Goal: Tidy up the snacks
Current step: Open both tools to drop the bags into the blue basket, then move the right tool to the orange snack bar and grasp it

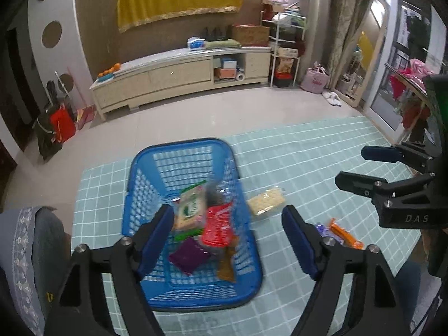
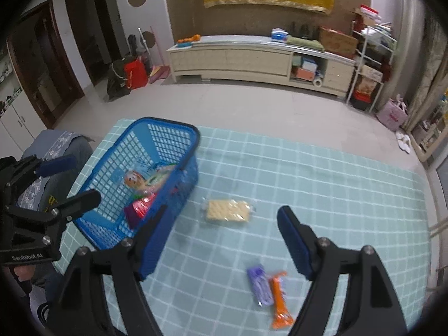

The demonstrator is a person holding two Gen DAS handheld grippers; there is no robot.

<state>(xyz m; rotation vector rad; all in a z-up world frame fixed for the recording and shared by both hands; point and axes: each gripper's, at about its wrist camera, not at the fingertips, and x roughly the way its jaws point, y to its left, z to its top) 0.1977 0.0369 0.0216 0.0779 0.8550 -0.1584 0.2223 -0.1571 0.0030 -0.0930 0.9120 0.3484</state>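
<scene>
- Left tool [image 1: 228, 240] and right tool [image 2: 221, 240]: both spread apart, empty.
- Blue plastic mesh basket [image 1: 179, 151] on checked worktop [image 2: 308, 173], several snack packets inside.
- Clear-wrapped pale cracker pack [image 2: 228, 210], purple packet [image 2: 260, 285], orange bar [image 2: 280, 299] outside.
- Risk: slippery film sliding from pads.

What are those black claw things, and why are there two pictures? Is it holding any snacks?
Those are two hand-held grabbers; a person holds one in each hand. Each carries a small camera looking along its fingers, so you get one picture per claw. The left claw is over a blue basket already holding several snack packets. The right claw is over the checked tablecloth, where a cracker pack, a purple bar and an orange bar lie loose. Both claws are open and hold nothing.
</scene>
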